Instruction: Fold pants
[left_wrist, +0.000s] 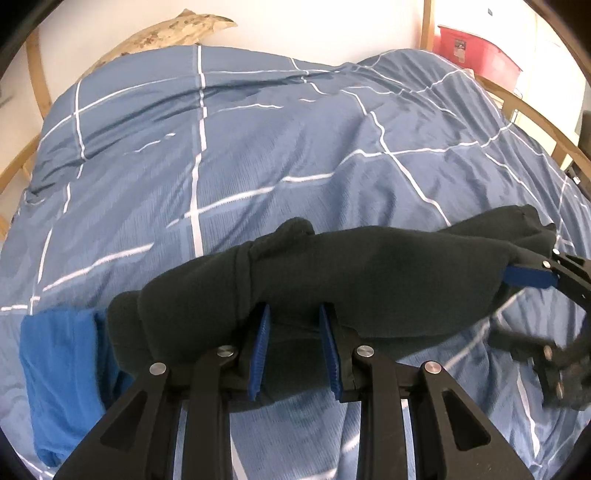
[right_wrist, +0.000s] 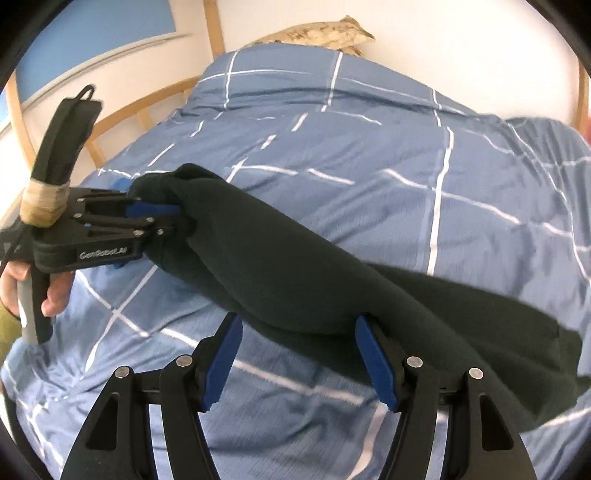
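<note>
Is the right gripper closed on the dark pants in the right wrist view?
No, the right gripper stands open, its blue pads wide apart, and the dark pants only drape over one finger.

Pants (left_wrist: 369, 280) span both grippers — above duvet (left_wrist: 221, 155).

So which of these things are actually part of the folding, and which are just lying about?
Part of the job:
dark pants
left tool
right tool
duvet, the work surface

Just lying about:
blue cloth
red box
driftwood piece
</note>
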